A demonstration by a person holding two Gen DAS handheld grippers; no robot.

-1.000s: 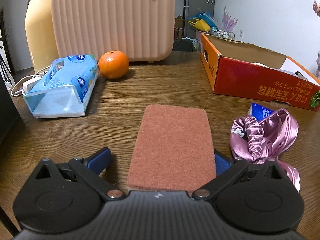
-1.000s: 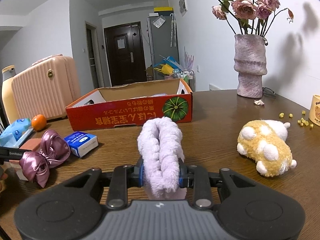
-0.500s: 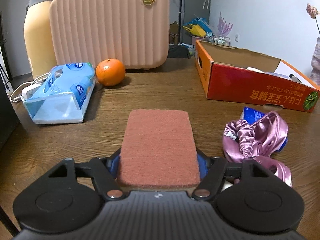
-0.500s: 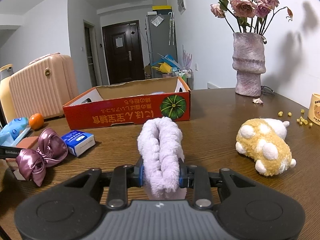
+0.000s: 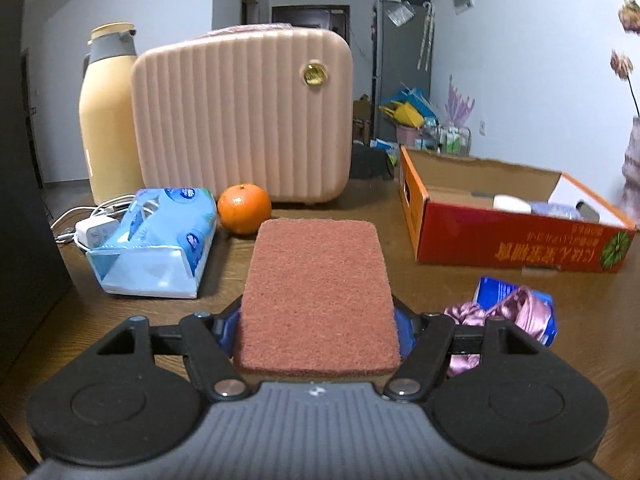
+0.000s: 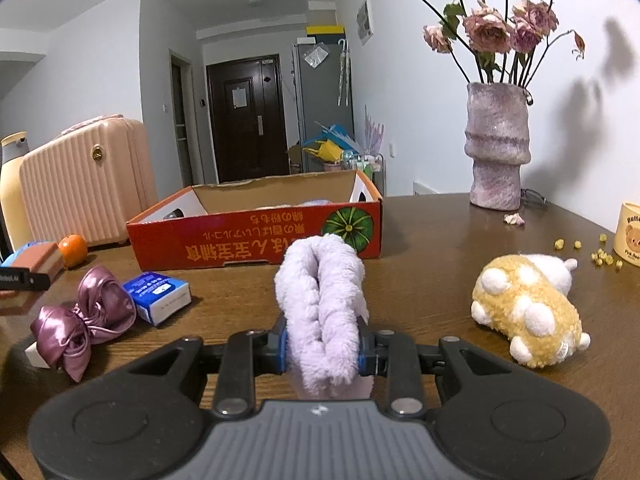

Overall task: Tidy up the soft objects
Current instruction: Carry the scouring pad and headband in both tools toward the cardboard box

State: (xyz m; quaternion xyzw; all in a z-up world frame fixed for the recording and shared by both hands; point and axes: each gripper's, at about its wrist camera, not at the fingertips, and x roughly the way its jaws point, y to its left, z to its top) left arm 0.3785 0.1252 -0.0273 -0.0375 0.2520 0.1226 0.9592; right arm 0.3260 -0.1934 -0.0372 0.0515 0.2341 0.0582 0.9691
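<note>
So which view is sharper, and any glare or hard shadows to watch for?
Left wrist view: soft, the box print smeared, edges bowed by the fisheye. Right wrist view: crisper; flowers throw hard shadows on the wall, and the table shows some sheen.

Sponge (image 5: 318,292): reddish-brown. Fluffy cloth (image 6: 322,312): lilac. Bow (image 6: 86,312): glossy mauve. Plush toy (image 6: 528,308): yellow, white spots. Suitcase (image 5: 244,116): ribbed pink.
</note>
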